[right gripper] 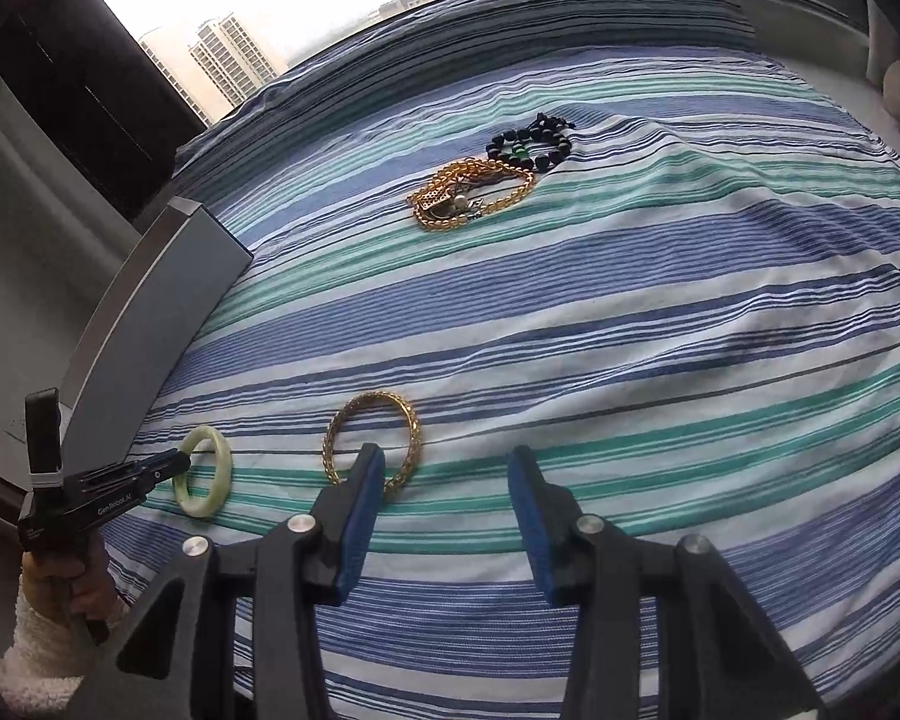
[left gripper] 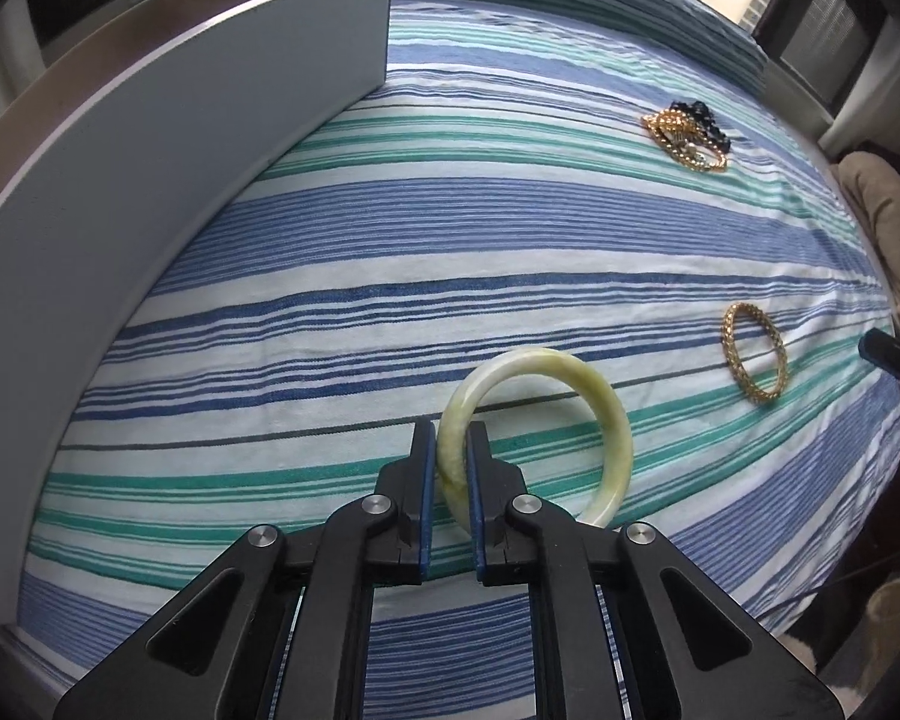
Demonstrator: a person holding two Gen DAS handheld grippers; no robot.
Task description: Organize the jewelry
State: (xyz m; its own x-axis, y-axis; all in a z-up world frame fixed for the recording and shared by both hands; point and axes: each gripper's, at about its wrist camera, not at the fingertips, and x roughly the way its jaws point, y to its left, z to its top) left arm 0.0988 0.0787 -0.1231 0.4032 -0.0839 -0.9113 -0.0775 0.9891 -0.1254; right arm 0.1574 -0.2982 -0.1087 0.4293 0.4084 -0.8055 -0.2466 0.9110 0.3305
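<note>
A: Well, the biggest thing is the striped bedspread point(right gripper: 630, 312), a woven cotton-looking cloth in blue, teal and white bands, rumpled toward two o'clock in the right wrist view.

B: And the grey box point(left gripper: 168, 180)?

A: Smooth, matte, flat-sided with a pale upper edge, standing on the cloth at ten o'clock in the left wrist view.

B: The jewelry, then?

A: A tangled pile at twelve o'clock in the right view: an amber bead strand point(right gripper: 480, 192), round and glossy, just touching a black bead bracelet point(right gripper: 531, 144) with green beads in it. Nearer, a gold bangle point(right gripper: 372, 444), a thin hoop with a chain-like textured surface, lies flat on the cloth. The jade bangle point(left gripper: 534, 438) is a thick, polished, pale yellow-green ring, tilted up off the cloth.

B: Who holds it?

A: The left gripper point(left gripper: 450, 450). Its blue-padded fingers are nearly together, pinching the jade ring's band at nine o'clock on the ring.

B: And the other?

A: The right gripper point(right gripper: 444, 474) is spread wide and grips nothing; its left finger overlaps the gold bangle in view, though I cannot tell whether it touches.
</note>
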